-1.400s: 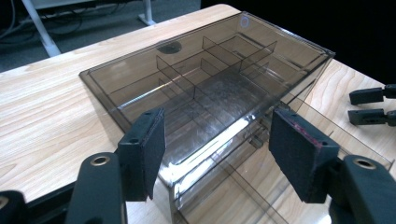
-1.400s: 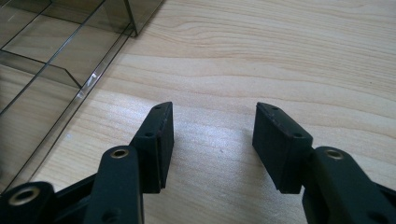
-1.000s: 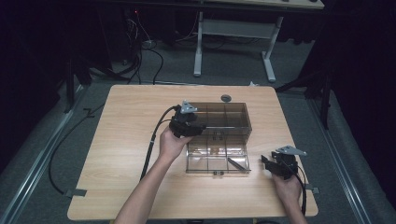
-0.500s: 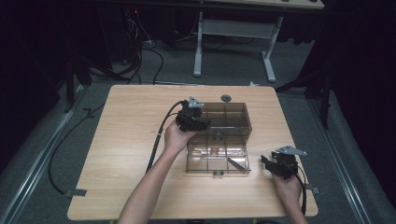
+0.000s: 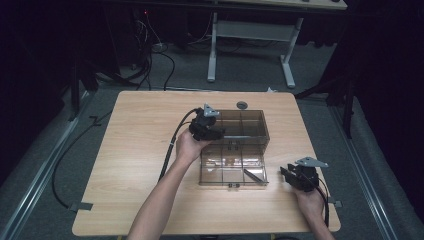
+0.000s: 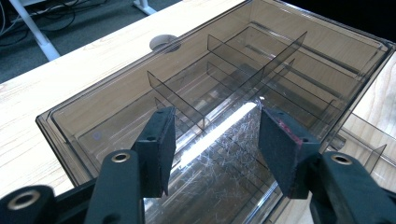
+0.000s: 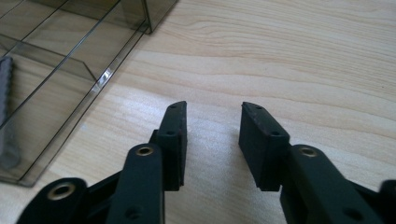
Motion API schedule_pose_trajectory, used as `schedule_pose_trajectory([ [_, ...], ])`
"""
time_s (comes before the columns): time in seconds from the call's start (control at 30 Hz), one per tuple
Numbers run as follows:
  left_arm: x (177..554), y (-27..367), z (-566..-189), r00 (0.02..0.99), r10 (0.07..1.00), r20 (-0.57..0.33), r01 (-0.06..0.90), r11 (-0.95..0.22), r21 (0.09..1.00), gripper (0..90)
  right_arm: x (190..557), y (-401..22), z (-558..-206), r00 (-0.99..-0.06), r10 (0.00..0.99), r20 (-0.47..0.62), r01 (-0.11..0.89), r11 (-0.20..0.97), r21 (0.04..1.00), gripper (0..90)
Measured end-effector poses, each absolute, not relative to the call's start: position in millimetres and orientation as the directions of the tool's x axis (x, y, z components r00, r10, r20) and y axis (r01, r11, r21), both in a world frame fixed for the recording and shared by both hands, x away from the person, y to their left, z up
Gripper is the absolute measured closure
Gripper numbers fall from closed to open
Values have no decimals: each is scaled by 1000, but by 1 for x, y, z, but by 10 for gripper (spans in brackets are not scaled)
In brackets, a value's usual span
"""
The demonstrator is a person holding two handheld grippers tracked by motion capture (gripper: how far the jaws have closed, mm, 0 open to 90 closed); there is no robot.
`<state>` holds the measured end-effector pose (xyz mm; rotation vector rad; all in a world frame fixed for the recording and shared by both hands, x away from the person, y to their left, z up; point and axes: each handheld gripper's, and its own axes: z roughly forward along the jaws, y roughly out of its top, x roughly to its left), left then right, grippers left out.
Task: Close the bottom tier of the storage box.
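- Two tongs are at work on a pale wood-grain table (image 5: 135,150) with rounded corners, which stands on grey floor in a dark room; a white-legged desk frame (image 5: 250,50) and loose black cables lie beyond the far edge.
- A smoky clear plastic compartment box (image 5: 245,130) lies opened near the table's middle, its divided tray on the far side and its hinged lid (image 5: 230,167) flat on the near side.
- The left tongs (image 5: 212,131) hover over the box's left far corner, jaws about half apart with nothing between them; in the left gripper view they stand above the scratched tray wall (image 6: 219,140).
- The right tongs (image 5: 287,175) rest on bare wood just right of the lid; their jaws have just been closing, a gap remains, and nothing is gripped.
- A small dark slanted object (image 5: 254,175) lies in the lid's right part; what it is cannot be made out.
- A round grey grommet (image 5: 242,105) sits in the table beyond the box.
- No readable writing is visible.
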<state>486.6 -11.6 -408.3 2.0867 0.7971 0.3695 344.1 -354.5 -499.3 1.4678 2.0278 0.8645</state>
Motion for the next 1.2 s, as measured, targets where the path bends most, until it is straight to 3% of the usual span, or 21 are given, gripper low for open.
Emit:
schedule_pose_trajectory([
  [0.67, 486, -12, -408, 754, 657, -22, 405, -439, 802, 474, 317, -343, -480, -463, 885, 52, 662, 306, 684, 817],
  [1.2, 486, -12, -409, 752, 658, -21, 406, -439, 801, 475, 302, -322, -475, -547, 835, 62, 640, 369, 674, 883],
])
